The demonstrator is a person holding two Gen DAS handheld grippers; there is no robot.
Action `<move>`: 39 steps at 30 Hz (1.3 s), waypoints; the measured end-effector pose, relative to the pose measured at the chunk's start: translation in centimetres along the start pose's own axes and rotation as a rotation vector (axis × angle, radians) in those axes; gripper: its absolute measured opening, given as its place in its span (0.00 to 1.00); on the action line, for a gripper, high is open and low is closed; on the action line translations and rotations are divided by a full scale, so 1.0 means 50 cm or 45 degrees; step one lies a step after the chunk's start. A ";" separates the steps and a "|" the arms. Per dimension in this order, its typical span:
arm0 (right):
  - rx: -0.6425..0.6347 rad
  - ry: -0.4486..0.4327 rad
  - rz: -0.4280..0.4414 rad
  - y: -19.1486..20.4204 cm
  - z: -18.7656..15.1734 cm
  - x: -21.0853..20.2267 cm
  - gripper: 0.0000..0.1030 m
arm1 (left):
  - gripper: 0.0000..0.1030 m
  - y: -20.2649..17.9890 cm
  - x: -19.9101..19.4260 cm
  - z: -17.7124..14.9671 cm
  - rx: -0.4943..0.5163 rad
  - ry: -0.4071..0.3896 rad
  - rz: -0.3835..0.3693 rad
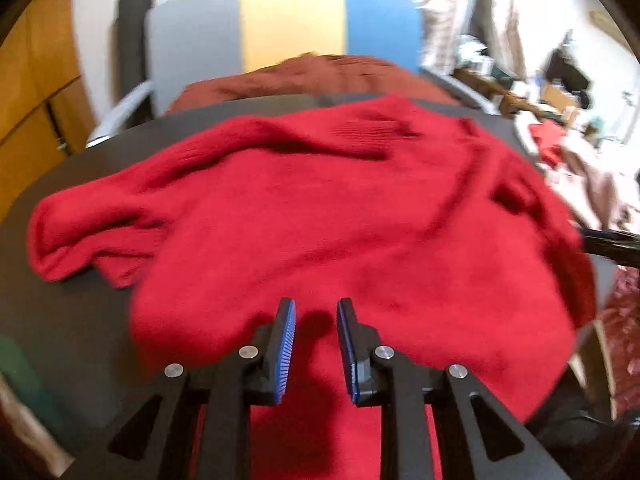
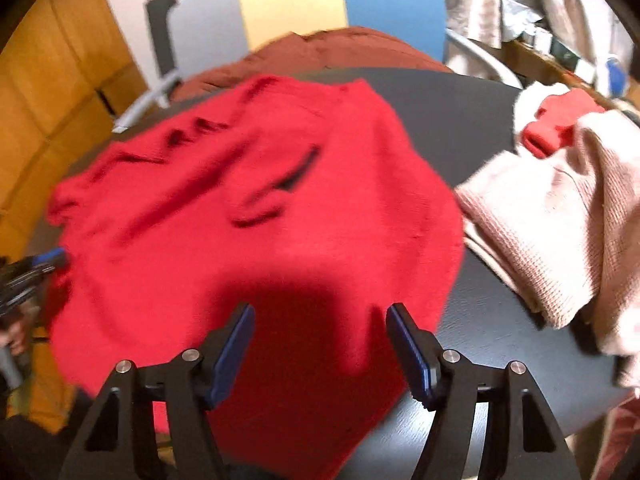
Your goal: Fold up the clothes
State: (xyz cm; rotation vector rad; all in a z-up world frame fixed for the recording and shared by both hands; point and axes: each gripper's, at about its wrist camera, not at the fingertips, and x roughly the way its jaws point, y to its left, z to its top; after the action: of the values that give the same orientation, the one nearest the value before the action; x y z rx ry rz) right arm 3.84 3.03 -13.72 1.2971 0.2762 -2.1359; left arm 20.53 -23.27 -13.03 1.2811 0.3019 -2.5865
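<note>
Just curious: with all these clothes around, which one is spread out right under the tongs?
The bright red sweater, spread across the black table. The pink knit lies bunched aside.

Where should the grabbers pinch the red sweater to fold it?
Probably the red sweater's near hem, coming from the front: that edge lies right under the open left gripper and right gripper, hanging off the black table.
</note>
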 end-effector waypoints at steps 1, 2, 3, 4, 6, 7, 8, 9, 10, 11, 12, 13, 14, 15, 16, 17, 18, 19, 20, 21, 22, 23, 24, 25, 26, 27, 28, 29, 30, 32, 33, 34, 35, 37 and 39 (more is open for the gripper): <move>0.000 0.045 -0.003 -0.018 -0.005 0.018 0.68 | 0.21 -0.013 0.008 -0.002 0.018 0.017 -0.035; -0.013 0.078 -0.019 -0.021 -0.008 0.041 0.69 | 0.21 -0.024 0.019 -0.002 0.037 0.031 -0.060; -0.045 0.049 -0.036 -0.017 -0.011 0.039 0.72 | 0.21 -0.033 0.034 0.000 0.056 0.042 -0.064; -0.076 0.021 -0.052 -0.013 -0.014 0.038 0.69 | 0.21 -0.044 0.046 -0.001 0.074 0.057 -0.067; -0.062 0.015 -0.008 -0.018 -0.017 0.026 0.43 | 0.21 -0.043 0.060 -0.005 0.089 0.078 -0.076; -0.047 0.013 0.030 -0.026 -0.017 0.016 0.21 | 0.21 -0.040 0.065 -0.003 0.094 0.077 -0.081; -0.033 0.024 0.048 -0.035 -0.017 0.010 0.15 | 0.21 -0.036 0.065 -0.001 0.099 0.070 -0.087; -0.028 0.039 0.063 -0.043 -0.016 0.000 0.15 | 0.21 -0.034 0.065 -0.004 0.105 0.075 -0.090; -0.022 0.053 0.077 -0.052 -0.014 -0.009 0.14 | 0.21 -0.032 0.064 -0.008 0.111 0.081 -0.095; -0.028 0.048 0.091 -0.058 -0.008 -0.023 0.14 | 0.21 -0.028 0.065 -0.009 0.116 0.089 -0.101; -0.034 0.043 0.104 -0.065 -0.002 -0.036 0.13 | 0.21 -0.022 0.075 -0.006 0.120 0.094 -0.109; -0.052 0.024 0.089 -0.073 0.009 -0.059 0.09 | 0.21 -0.017 0.085 -0.003 0.126 0.099 -0.115; -0.070 0.004 0.072 -0.081 0.021 -0.082 0.06 | 0.21 -0.013 0.091 -0.004 0.136 0.104 -0.117; -0.044 -0.030 -0.007 -0.107 0.040 -0.102 0.06 | 0.21 -0.011 0.090 -0.007 0.149 0.110 -0.115; -0.017 -0.063 -0.086 -0.134 0.059 -0.122 0.06 | 0.21 -0.009 0.088 -0.010 0.162 0.117 -0.111; 0.009 -0.097 -0.165 -0.160 0.077 -0.142 0.06 | 0.21 -0.008 0.086 -0.013 0.173 0.122 -0.108; 0.035 -0.130 -0.244 -0.187 0.096 -0.162 0.06 | 0.21 -0.007 0.087 -0.014 0.180 0.126 -0.110; 0.061 -0.164 -0.323 -0.213 0.115 -0.182 0.06 | 0.21 -0.007 0.087 -0.014 0.187 0.130 -0.111; 0.088 -0.197 -0.402 -0.239 0.134 -0.202 0.06 | 0.21 -0.005 0.086 -0.016 0.192 0.133 -0.113; 0.114 -0.231 -0.481 -0.266 0.153 -0.222 0.06 | 0.21 -0.003 0.083 -0.019 0.194 0.135 -0.116; 0.141 -0.264 -0.560 -0.292 0.172 -0.242 0.06 | 0.21 -0.001 0.080 -0.023 0.201 0.140 -0.119; 0.167 -0.297 -0.639 -0.319 0.191 -0.262 0.06 | 0.21 0.001 0.078 -0.025 0.206 0.146 -0.123; 0.193 -0.331 -0.715 -0.344 0.209 -0.281 0.10 | 0.21 0.003 0.075 -0.026 0.204 0.153 -0.132; 0.198 -0.361 -0.678 -0.332 0.209 -0.285 0.18 | 0.21 0.006 0.073 -0.026 0.201 0.160 -0.141; 0.202 -0.392 -0.640 -0.320 0.209 -0.290 0.22 | 0.21 0.009 0.072 -0.026 0.194 0.166 -0.153; 0.206 -0.423 -0.602 -0.309 0.208 -0.294 0.36 | 0.21 0.012 0.069 -0.026 0.185 0.170 -0.166; 0.211 -0.453 -0.565 -0.297 0.208 -0.298 0.52 | 0.21 0.016 0.066 -0.026 0.166 0.173 -0.186; 0.215 -0.484 -0.527 -0.285 0.208 -0.302 0.56 | 0.20 0.022 0.063 -0.024 0.136 0.177 -0.215; 0.219 -0.514 -0.489 -0.273 0.208 -0.306 0.57 | 0.20 0.029 0.059 -0.018 0.091 0.181 -0.259; 0.178 -0.517 -0.298 -0.215 0.194 -0.282 0.57 | 0.20 0.043 0.048 0.000 0.010 0.152 -0.339; 0.155 -0.489 -0.217 -0.185 0.187 -0.257 0.57 | 0.20 0.051 0.039 0.015 -0.031 0.121 -0.381; 0.133 -0.461 -0.137 -0.154 0.180 -0.232 0.57 | 0.20 0.060 0.031 0.035 -0.072 0.082 -0.424; 0.126 -0.422 -0.046 -0.122 0.170 -0.202 0.57 | 0.20 0.068 0.027 0.054 -0.103 0.053 -0.456; 0.116 -0.345 0.107 -0.056 0.161 -0.131 0.57 | 0.21 0.083 0.026 0.100 -0.164 0.000 -0.501; 0.107 -0.285 0.195 0.007 0.160 -0.065 0.57 | 0.23 0.092 0.039 0.143 -0.214 -0.022 -0.545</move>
State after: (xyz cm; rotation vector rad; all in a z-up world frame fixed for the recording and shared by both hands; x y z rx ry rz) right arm -0.70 0.30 -6.91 1.0746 -0.0057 -2.1558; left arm 15.42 -29.92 -10.71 1.2440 0.8543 -2.8327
